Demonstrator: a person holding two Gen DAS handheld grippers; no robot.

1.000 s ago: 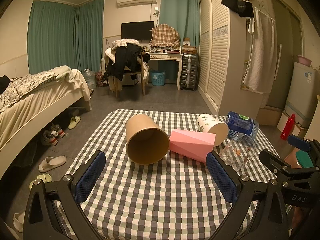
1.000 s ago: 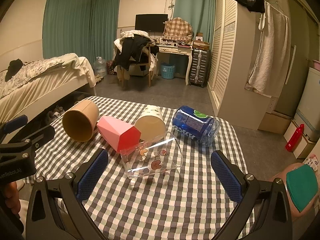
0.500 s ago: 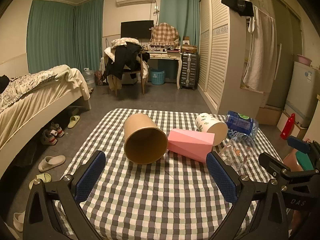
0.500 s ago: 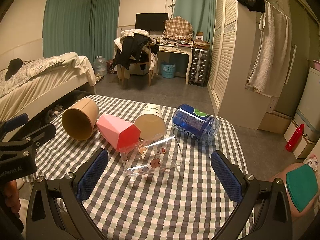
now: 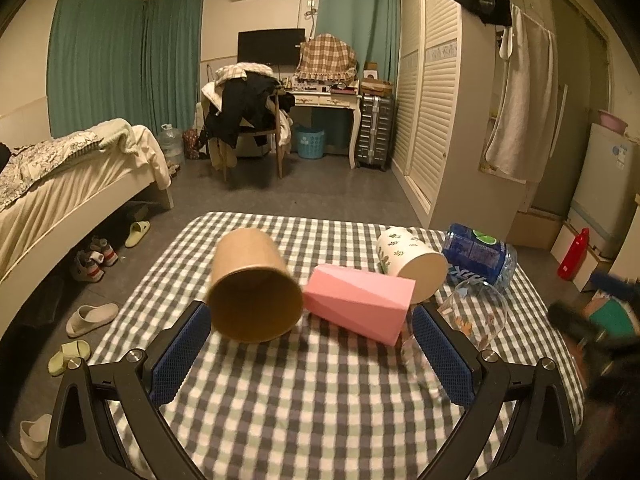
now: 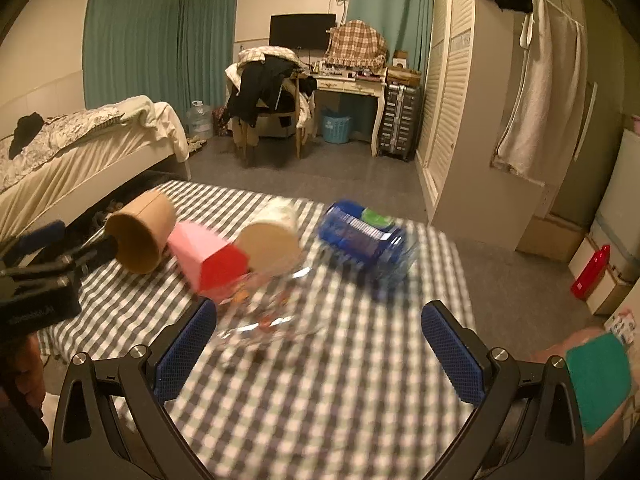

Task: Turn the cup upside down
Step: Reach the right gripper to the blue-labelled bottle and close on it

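Several cups lie on their sides on the checked tablecloth (image 5: 304, 392). A brown paper cup (image 5: 252, 290) faces me with its mouth, beside a pink faceted cup (image 5: 358, 302), a white patterned cup (image 5: 412, 260), a clear glass cup (image 5: 476, 314) and a blue cup (image 5: 478, 256). My left gripper (image 5: 310, 354) is open, close in front of the brown and pink cups. My right gripper (image 6: 318, 352) is open, close in front of the blurred clear cup (image 6: 272, 312). The brown cup (image 6: 140, 238), pink cup (image 6: 208, 258), white cup (image 6: 272, 240) and blue cup (image 6: 360, 240) show there too.
A bed (image 5: 68, 184) stands to the left with shoes and slippers (image 5: 90, 316) under and beside it. A wardrobe (image 5: 448, 112) stands to the right, a chair with clothes (image 5: 244, 120) and a desk (image 5: 324, 100) at the back. A red bottle (image 5: 574, 254) is on the floor at right.
Both grippers have moved forward toward the cups, which look larger now. The right wrist view is motion-blurred. The cups have not visibly shifted.
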